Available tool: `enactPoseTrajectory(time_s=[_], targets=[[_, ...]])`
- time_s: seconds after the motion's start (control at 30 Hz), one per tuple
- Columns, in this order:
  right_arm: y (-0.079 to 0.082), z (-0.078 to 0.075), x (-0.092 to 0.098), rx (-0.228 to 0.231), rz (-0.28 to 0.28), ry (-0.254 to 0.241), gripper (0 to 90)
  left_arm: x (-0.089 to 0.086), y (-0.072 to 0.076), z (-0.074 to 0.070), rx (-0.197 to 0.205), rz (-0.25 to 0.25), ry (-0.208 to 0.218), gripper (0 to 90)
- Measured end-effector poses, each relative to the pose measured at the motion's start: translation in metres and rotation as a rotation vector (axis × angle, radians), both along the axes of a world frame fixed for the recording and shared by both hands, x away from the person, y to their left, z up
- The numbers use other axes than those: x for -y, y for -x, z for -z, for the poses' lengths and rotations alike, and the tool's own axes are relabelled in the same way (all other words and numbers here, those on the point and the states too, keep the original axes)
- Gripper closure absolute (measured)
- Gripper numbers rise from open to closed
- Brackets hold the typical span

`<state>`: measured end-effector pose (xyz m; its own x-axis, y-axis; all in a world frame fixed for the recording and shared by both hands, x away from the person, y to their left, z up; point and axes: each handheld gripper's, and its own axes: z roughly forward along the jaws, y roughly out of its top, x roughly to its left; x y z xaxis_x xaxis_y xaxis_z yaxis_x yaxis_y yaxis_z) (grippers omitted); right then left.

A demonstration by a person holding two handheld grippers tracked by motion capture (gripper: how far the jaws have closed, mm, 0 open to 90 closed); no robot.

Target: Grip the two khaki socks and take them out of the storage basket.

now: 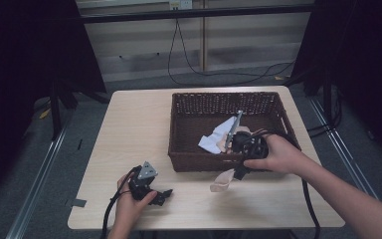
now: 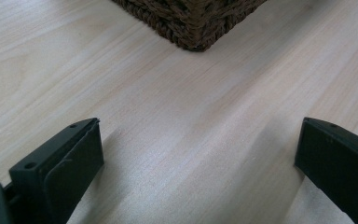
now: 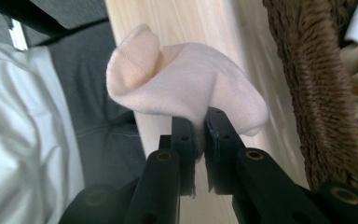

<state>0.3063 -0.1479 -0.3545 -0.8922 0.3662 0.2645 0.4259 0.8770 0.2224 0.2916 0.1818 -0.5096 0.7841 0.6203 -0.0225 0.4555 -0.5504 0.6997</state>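
Observation:
My right gripper is shut on a pale pink sock. In the high view that gripper hangs over the near wall of a brown wicker basket, and the sock dangles just above the table in front of it. More cloth lies inside the basket: a white piece and a pinkish piece. My left gripper rests on the table at the near left, held by a hand. Its jaws stand wide apart over bare wood, nothing between them.
A light wooden table carries the basket on its right half. The basket's corner lies ahead of my left gripper. Cables trail from both grippers over the near edge. Dark stands and a floor cable lie beyond the table.

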Motion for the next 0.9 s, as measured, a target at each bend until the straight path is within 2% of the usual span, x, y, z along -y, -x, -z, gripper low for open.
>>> enactPoseTrajectory(time_s=[0.07, 0.17, 0.2, 0.23, 0.3, 0.37, 0.4, 0.43, 0.5, 0.57, 0.7, 0.77, 0.83, 0.9], targets=[[-0.001, 0.009, -0.002, -0.007, -0.008, -0.001, 78.9, 0.000, 0.000, 0.000, 0.000, 0.000, 0.001, 0.6], [0.000, 0.015, -0.003, -0.012, -0.016, 0.002, 66.1, 0.000, 0.000, 0.000, 0.000, 0.005, -0.006, 0.6], [0.001, 0.014, -0.003, -0.008, -0.019, 0.001, 64.8, 0.000, 0.000, 0.000, 0.000, 0.005, -0.006, 0.6], [0.003, 0.012, -0.004, -0.014, 0.008, -0.003, 63.4, 0.000, 0.000, 0.000, 0.000, 0.000, 0.000, 0.6], [0.003, 0.009, -0.003, -0.013, 0.008, -0.004, 61.3, 0.000, 0.000, 0.000, 0.000, 0.000, 0.000, 0.6], [0.003, 0.000, -0.001, -0.005, 0.029, -0.021, 58.5, 0.000, 0.000, 0.000, 0.000, 0.000, 0.000, 0.6], [0.001, -0.003, 0.001, 0.004, 0.019, -0.025, 57.2, 0.000, 0.000, 0.000, -0.001, -0.001, 0.004, 0.6], [-0.001, -0.013, 0.005, 0.017, 0.053, -0.040, 54.7, 0.000, 0.000, 0.000, 0.002, 0.001, 0.000, 0.6], [-0.002, -0.017, 0.007, 0.028, 0.053, -0.043, 53.8, 0.000, 0.000, 0.000, 0.001, 0.000, 0.001, 0.6], [-0.007, -0.028, 0.012, 0.060, 0.077, -0.042, 49.4, 0.000, 0.000, 0.000, 0.002, 0.000, 0.001, 0.6], [-0.018, -0.042, 0.018, 0.090, 0.146, -0.036, 42.1, 0.000, 0.000, 0.000, 0.001, 0.000, 0.001, 0.6], [-0.025, -0.043, 0.021, 0.107, 0.160, -0.027, 38.9, 0.000, 0.000, 0.000, 0.001, 0.000, 0.001, 0.6], [-0.034, -0.041, 0.024, 0.134, 0.198, -0.011, 36.0, 0.000, 0.000, 0.000, 0.001, 0.000, 0.001, 0.6], [-0.042, -0.036, 0.026, 0.134, 0.235, 0.007, 32.5, 0.000, 0.000, 0.000, 0.001, 0.000, 0.000, 0.6]])
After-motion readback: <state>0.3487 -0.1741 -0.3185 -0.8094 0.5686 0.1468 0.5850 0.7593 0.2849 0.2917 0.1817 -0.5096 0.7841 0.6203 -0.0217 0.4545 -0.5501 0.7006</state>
